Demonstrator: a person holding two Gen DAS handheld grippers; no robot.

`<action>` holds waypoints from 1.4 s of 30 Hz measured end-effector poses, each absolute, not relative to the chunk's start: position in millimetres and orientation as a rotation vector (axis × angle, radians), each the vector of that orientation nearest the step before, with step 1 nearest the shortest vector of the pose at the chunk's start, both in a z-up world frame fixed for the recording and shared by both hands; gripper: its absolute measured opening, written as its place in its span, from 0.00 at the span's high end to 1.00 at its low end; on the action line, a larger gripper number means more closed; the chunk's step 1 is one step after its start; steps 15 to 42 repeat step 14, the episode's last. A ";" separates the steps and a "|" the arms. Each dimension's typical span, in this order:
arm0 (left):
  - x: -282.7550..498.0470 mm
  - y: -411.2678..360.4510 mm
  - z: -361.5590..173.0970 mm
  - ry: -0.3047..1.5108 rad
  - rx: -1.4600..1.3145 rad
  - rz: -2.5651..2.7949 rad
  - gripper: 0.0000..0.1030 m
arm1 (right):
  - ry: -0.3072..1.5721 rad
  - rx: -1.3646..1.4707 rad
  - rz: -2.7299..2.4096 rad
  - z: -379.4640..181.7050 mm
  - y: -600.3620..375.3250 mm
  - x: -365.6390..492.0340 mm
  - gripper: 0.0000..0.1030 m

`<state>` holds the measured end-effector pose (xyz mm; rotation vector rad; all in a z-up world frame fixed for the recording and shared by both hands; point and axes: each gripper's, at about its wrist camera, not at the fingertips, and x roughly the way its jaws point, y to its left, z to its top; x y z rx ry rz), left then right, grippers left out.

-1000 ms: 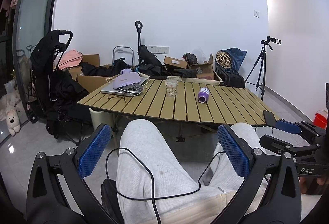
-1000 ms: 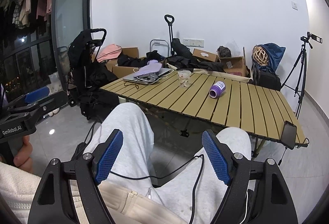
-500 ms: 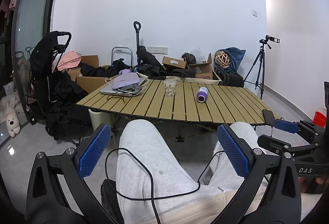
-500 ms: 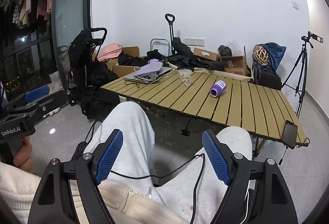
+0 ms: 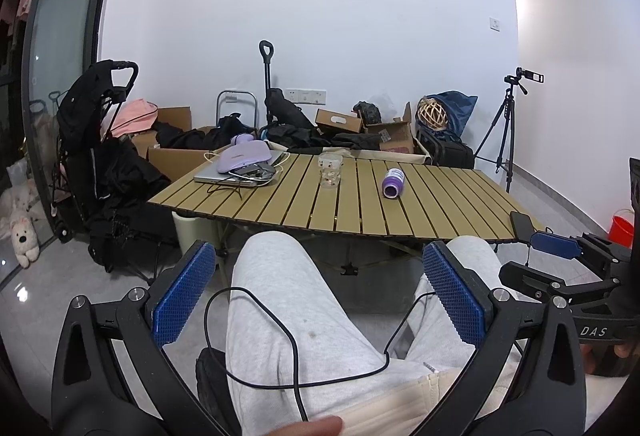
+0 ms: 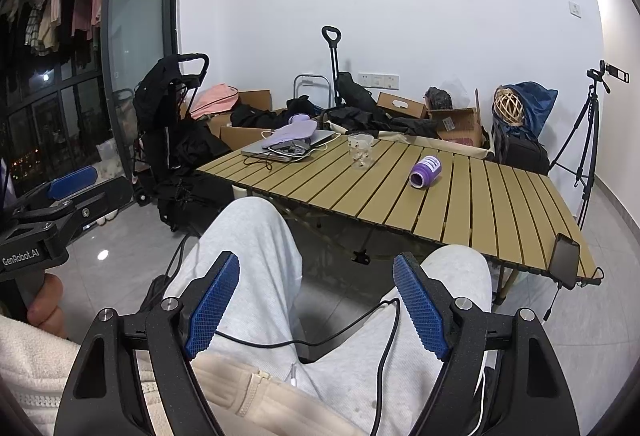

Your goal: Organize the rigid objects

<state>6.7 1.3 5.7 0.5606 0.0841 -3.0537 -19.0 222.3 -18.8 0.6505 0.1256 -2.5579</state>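
Wooden slatted table (image 5: 400, 204) with purple bottle (image 5: 392, 183) and glass (image 5: 330, 170) sits slightly nearer than before; left gripper (image 5: 320, 292) and right gripper (image 6: 316, 300) hover wide-open, empty, task unstarted.

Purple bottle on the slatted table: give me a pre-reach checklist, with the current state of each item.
1. Left gripper open and empty: ok.
2. Right gripper open and empty: ok.
3. Purple bottle in sight and unobstructed: ok; it lies on its side on the slatted table.
4. Bottle within grasp now: not ok; both grippers are back over the person's lap, short of the table edge.
5. Clear glass cup apart from the bottle: ok, upright, with a gap between them.
6. Black phone safe on the table's near right corner: cannot tell; it sits at the very edge with a cable attached.
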 end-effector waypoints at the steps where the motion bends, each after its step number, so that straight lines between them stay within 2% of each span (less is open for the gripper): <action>1: 6.3 0.1 5.6 0.085 0.562 -3.054 0.00 | 0.126 0.650 -2.558 -18.7 222.2 -19.0 0.18; 42: 5.1 -0.9 4.3 0.093 0.574 -3.058 0.00 | 0.129 0.658 -2.550 -20.4 220.6 -17.4 0.18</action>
